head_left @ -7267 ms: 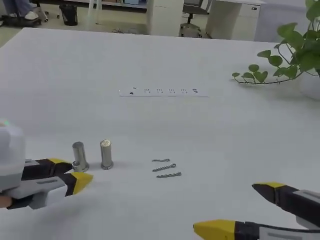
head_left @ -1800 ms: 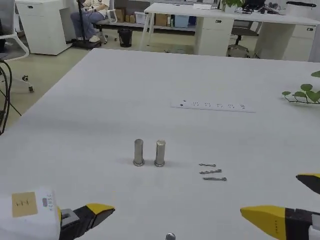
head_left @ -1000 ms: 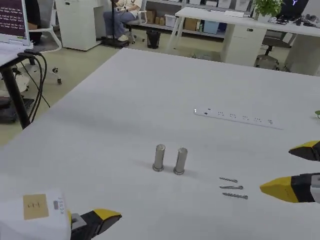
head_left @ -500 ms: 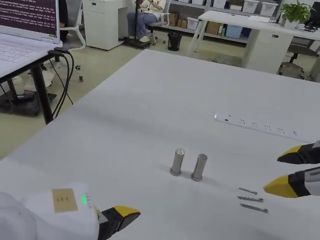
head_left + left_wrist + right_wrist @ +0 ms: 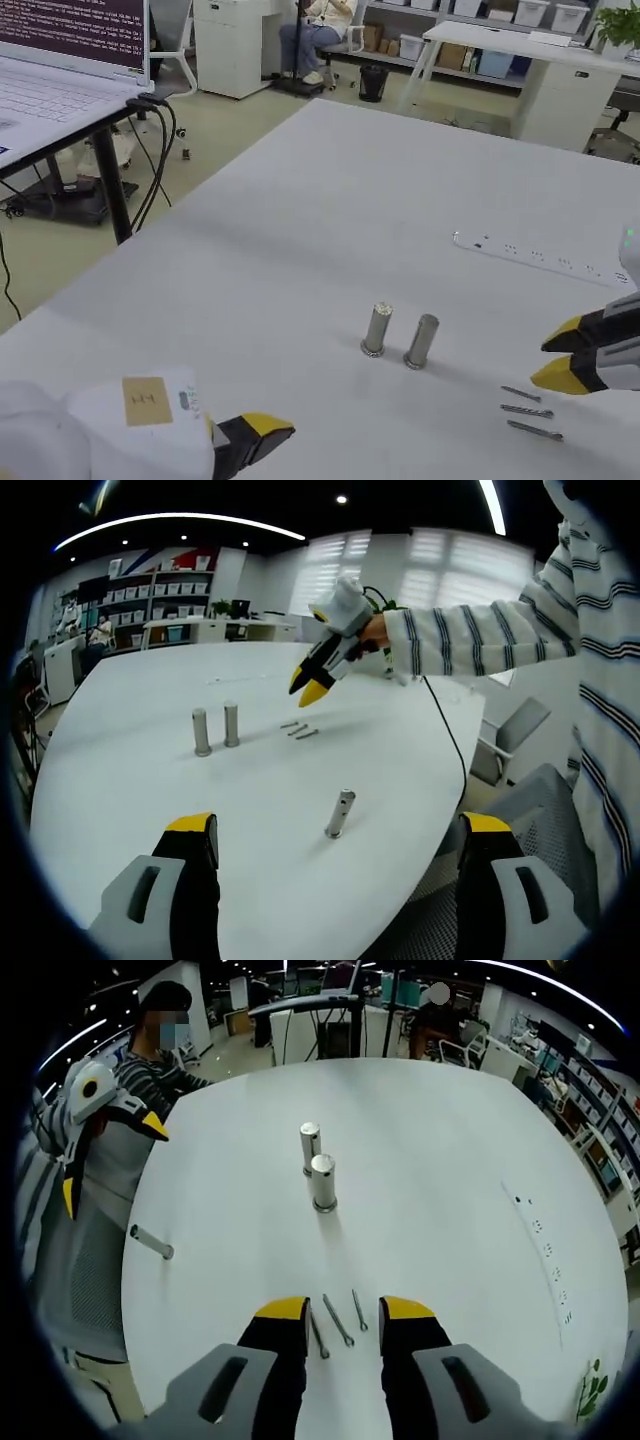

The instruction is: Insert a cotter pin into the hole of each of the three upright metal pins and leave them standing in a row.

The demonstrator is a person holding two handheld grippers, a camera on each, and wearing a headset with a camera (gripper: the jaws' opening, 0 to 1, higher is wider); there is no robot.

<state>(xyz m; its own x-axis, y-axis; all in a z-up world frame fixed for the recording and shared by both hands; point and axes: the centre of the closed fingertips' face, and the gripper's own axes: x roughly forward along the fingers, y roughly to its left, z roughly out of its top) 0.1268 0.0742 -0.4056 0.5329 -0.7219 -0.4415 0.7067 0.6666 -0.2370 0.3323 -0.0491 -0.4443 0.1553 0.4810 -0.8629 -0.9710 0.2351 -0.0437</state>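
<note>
Two upright metal pins [image 5: 377, 330] [image 5: 422, 341] stand side by side mid-table, also seen ahead of the right jaws as pins [image 5: 311, 1147] [image 5: 322, 1182]. A third pin [image 5: 340, 813] stands apart near the table's near edge, just ahead of my left gripper [image 5: 337, 825], which is wide open. One of its yellow fingertips [image 5: 255, 435] shows at the bottom of the head view. Three cotter pins [image 5: 527, 410] lie in a small stack on the right. My right gripper [image 5: 550, 360] hovers just over them, open, with the cotter pins [image 5: 338, 1320] between and below its tips.
A white power strip [image 5: 540, 258] lies farther back on the table. The table's left edge [image 5: 200, 200] drops to the floor, where a laptop [image 5: 60, 70] sits on a stand with hanging cables. Desks and a seated person are in the background.
The head camera has swung left. My right gripper has moved forward from the near right to above the cotter pins, and its tips look closer together. The two pins have not moved.
</note>
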